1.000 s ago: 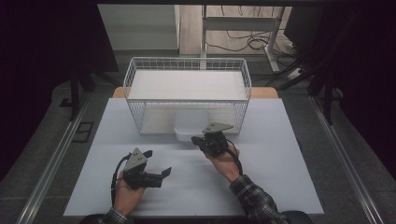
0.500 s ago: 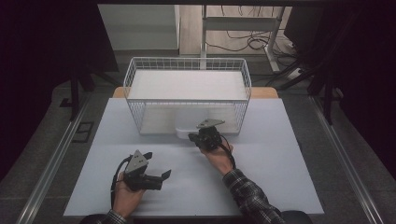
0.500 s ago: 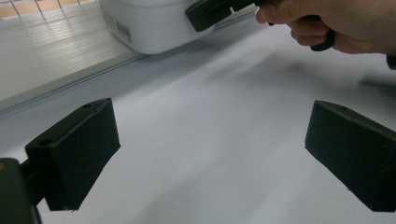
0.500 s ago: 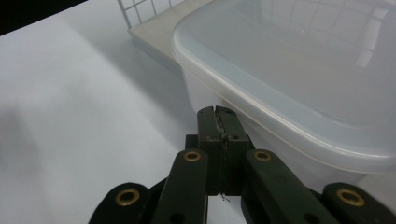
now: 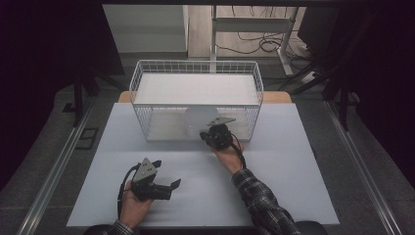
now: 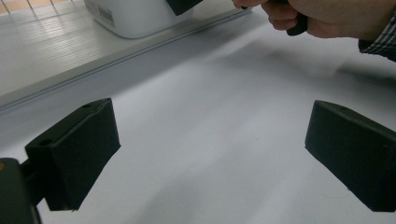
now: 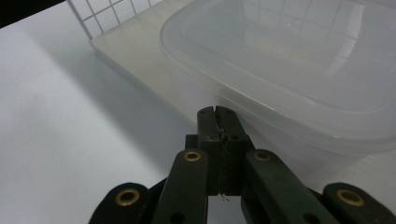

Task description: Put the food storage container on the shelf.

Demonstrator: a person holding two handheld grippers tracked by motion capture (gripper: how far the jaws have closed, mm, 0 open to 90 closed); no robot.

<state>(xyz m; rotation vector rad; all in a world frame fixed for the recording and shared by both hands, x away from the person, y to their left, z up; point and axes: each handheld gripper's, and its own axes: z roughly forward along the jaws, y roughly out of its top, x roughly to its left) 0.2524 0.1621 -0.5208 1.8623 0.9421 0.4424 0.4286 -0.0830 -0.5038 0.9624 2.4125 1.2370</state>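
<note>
The right claw (image 5: pixel 211 135) is seen pressed fully shut with nothing between its jaws, its tip just at the near wall of the translucent plastic container (image 7: pixel 299 79). The container stands upright on the lower shelf of the white wire basket (image 5: pixel 147 78), at the far middle of the counter (image 5: pixel 293 186), behind the basket's near opening. The step in hand is judged to be the approach to the container. Next, the jaws would need to be opened and set over its rim before it can be drawn out. Its long axis appears to run left to right, though this cannot be told surely. The left claw (image 5: pixel 166 188) is held wide open and empty over the near left counter.
</note>
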